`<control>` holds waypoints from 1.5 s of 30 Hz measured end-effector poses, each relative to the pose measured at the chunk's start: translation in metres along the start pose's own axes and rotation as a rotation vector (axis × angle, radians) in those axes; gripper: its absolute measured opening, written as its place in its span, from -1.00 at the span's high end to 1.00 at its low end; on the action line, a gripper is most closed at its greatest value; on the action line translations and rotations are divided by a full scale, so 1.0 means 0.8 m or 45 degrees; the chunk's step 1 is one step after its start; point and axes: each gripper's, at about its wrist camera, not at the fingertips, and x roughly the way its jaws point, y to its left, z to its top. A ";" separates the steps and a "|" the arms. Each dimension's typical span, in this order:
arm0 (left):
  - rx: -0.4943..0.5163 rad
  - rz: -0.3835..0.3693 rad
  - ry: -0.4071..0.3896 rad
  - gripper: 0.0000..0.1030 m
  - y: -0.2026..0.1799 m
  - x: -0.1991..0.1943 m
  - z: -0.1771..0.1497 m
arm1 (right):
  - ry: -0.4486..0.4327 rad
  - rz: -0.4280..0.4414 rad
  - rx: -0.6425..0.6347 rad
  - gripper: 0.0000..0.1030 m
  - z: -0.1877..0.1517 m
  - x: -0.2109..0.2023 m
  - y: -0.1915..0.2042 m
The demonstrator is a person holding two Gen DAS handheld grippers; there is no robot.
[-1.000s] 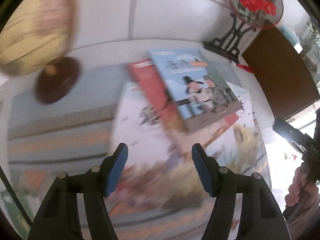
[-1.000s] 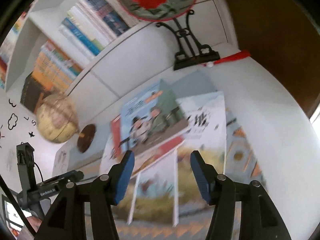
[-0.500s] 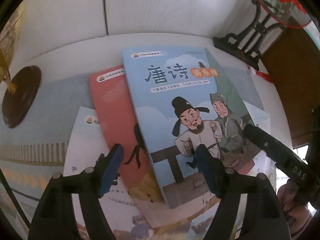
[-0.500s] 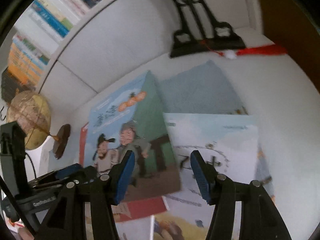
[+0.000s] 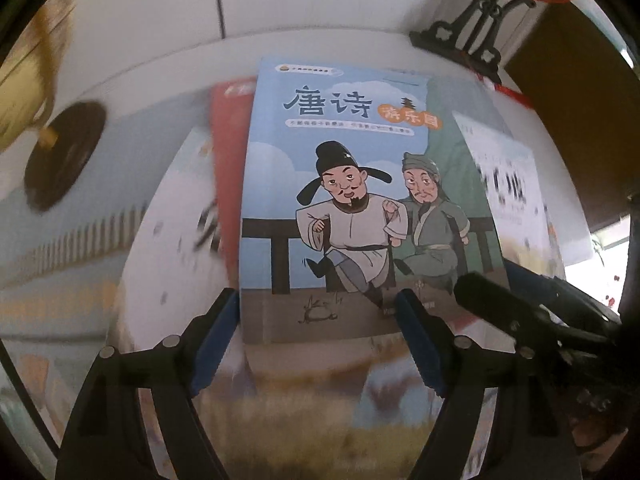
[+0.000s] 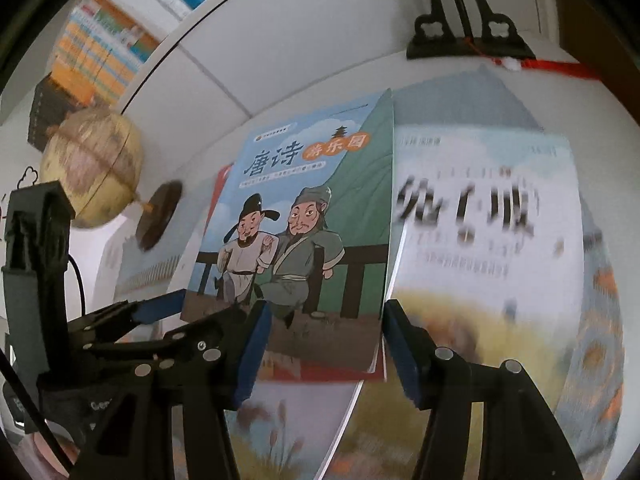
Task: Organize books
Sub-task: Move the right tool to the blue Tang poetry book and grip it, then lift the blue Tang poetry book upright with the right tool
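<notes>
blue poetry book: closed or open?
Closed. The blue poetry book lies flat on top of the pile with its whole front cover showing and no inside pages exposed; the right wrist view shows the same.

Books spread on a table, taken from the poetry book (image 5: pixel 352 184) on top of the pile.

Under the poetry book lies a second book (image 5: pixel 228 152), showing past its left edge and, in the right wrist view, below its near edge. Right of the poetry book lies a large-lettered book (image 6: pixel 480 216), partly under it. More books lie beneath, spreading toward the cameras. Left of the poetry book stands a globe (image 6: pixel 92 168) on its base (image 5: pixel 64 156). Behind it and to the right stands a stand (image 6: pixel 468 32), against the cabinet (image 6: pixel 304 40). Behind the globe, shelved books (image 6: pixel 108 48) fill the shelf.
</notes>
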 end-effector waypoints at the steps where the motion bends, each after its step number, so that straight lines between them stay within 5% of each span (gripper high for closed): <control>1: 0.009 0.002 0.007 -0.50 0.001 -0.004 -0.013 | 0.012 0.017 0.017 -0.18 -0.015 -0.005 0.005; 15: 0.026 -0.120 0.228 -0.51 0.036 -0.054 -0.219 | 0.295 0.105 0.001 -0.15 -0.208 -0.051 0.063; 20: -0.080 -0.126 0.142 -0.51 0.066 -0.060 -0.199 | 0.195 0.062 -0.008 -0.15 -0.210 -0.059 0.062; 27: -0.038 -0.065 0.087 -0.51 0.073 -0.041 -0.160 | 0.142 0.046 0.016 -0.15 -0.173 -0.035 0.051; 41: 0.048 -0.069 0.058 -0.47 0.029 -0.042 -0.174 | 0.064 0.067 0.078 -0.17 -0.186 -0.052 0.037; 45: 0.065 -0.056 0.038 -0.61 0.022 -0.039 -0.176 | 0.072 0.066 0.089 -0.17 -0.187 -0.053 0.038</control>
